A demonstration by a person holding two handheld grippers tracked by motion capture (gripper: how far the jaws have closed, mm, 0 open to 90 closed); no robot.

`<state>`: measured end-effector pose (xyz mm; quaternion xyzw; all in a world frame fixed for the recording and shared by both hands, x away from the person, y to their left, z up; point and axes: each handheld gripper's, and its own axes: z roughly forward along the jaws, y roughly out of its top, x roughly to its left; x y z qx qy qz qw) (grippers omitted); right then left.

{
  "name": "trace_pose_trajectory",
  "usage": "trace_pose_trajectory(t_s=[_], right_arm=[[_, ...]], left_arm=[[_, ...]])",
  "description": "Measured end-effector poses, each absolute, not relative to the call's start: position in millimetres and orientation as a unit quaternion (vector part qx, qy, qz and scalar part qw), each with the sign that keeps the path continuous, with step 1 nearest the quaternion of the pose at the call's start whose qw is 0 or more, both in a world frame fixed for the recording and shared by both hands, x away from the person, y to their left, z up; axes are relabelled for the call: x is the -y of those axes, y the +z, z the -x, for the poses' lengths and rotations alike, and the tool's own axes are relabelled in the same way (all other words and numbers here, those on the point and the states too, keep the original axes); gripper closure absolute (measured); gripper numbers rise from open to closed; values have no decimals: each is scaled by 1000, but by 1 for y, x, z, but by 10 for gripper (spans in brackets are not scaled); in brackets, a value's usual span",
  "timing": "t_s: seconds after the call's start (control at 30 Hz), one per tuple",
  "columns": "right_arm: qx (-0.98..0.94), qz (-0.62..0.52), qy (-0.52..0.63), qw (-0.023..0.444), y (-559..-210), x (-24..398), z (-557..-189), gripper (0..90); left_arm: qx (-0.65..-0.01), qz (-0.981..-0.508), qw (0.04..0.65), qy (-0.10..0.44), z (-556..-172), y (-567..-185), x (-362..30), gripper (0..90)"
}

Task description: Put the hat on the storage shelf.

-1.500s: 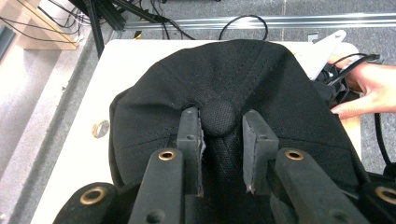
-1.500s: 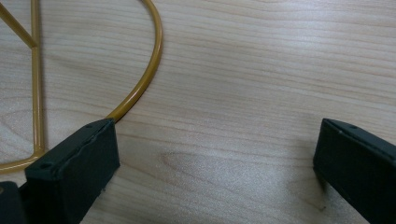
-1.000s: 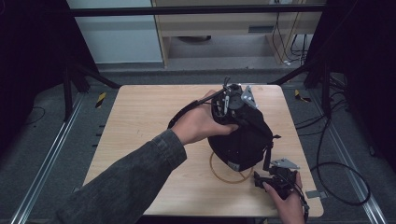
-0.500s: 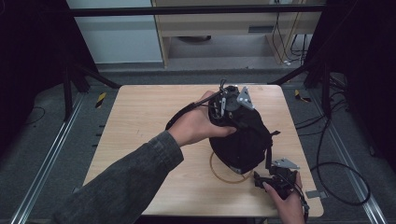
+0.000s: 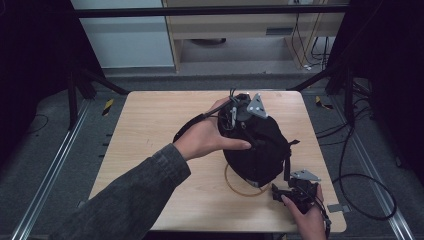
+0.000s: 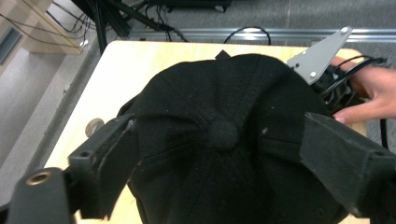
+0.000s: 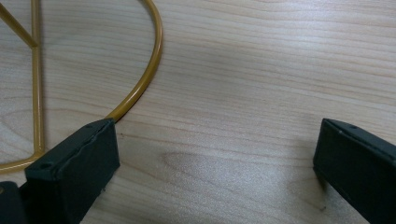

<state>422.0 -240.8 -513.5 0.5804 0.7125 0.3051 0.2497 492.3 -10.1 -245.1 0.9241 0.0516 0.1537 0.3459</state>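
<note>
Cap (image 5: 260, 145) is sitting on a gold wire stand (image 5: 240, 184), at 4 o'clock from tabletop (image 5: 150, 130) centre. Left tool (image 6: 224, 154) is hovering over the crown, jaws spread, gripping nothing. Right tool (image 7: 215, 154) is resting released at 5 o'clock by the stand's ring. Likely step: lifting the cap. Pinch crown fabric, raise straight up, and steady the ring with the right tool.
</note>
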Motion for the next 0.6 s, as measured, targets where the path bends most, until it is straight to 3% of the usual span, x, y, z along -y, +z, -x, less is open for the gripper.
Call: trace_pose_trajectory(t_s=[0.2,0.6], right_arm=[[-712,-581,304,251,-514,241,-422,4],[-711,-582,304,250,-514,240,-422,4]], left_arm=[[-62,-916,367,152,-491,-242,4,55],[-61,-915,371,148,-480,-250,-13,50]])
